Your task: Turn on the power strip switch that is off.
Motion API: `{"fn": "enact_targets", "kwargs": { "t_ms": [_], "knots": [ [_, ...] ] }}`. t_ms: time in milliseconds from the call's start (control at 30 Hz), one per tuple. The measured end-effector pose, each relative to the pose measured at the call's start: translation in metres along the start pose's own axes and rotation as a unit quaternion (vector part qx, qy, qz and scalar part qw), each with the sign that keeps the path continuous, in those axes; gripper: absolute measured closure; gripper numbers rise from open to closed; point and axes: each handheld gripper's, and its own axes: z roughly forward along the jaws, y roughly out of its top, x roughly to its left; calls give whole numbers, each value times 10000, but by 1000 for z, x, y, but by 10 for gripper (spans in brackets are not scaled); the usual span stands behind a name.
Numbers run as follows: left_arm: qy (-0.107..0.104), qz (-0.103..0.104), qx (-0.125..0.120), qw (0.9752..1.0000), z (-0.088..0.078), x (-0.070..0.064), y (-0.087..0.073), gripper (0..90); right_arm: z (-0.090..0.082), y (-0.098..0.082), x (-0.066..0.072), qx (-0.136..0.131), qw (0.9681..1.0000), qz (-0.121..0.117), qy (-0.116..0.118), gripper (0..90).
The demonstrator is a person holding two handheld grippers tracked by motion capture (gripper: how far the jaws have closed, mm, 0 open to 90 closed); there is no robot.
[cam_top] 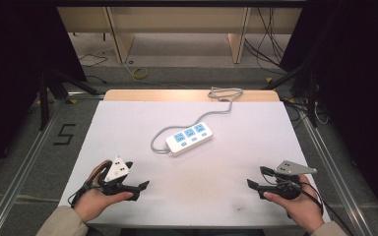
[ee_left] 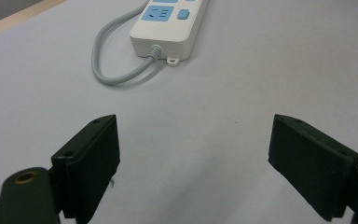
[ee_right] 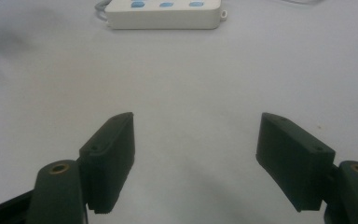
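Observation:
A white power strip [cam_top: 189, 138] with blue sockets lies in the middle of the white table [cam_top: 128, 123], its grey cable [cam_top: 211, 110] running to the far edge. In the left gripper view the power strip [ee_left: 168, 28] lies ahead, its cable [ee_left: 112, 70] looping from the near end. The right gripper view has the power strip [ee_right: 163, 14] at its top. My left gripper [cam_top: 137, 176] rests near the front left, open and empty [ee_left: 193, 158]. My right gripper [cam_top: 257, 178] sits at the front right, open and empty [ee_right: 196, 154].
The cable coils into a bundle [cam_top: 225, 92] on the wooden strip at the table's far edge. Metal rails [cam_top: 24, 162] flank the table. A floor mark reading 5 [cam_top: 64, 133] lies to the left. Shelving legs and cables stand beyond.

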Motion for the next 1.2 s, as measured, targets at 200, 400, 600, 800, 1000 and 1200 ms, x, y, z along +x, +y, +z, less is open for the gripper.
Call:
{"fn": "enact_targets", "kwargs": {
  "t_ms": [200, 400, 600, 800, 1000, 1200],
  "knots": [
    [14, -20, 41, 10000, 1, 1, 0, 171, 0, 0, 0, 14, 10000, 12, -15, 284],
    [242, -424, 64, 9988, -6, 8, 1, 652, 0, 1, 1, 16, 10000, -15, -8, 284],
    [390, -396, 342, 9979, -9, 13, 3, 895, 0, 0, 1, 7, 10000, -18, -4, 284],
    [278, -474, 290, 9981, -4, 12, 11, 896, 0, 1, 1, 16, 10000, -16, -15, 284],
    [325, -335, 424, 9980, 10, 14, 21, 896, 1, 1, 0, 14, 10000, 5, -4, 284],
    [305, -328, 442, 9980, 18, 17, 27, 897, 2, 0, 0, 18, 10000, 3, 0, 284]
  ]
}}
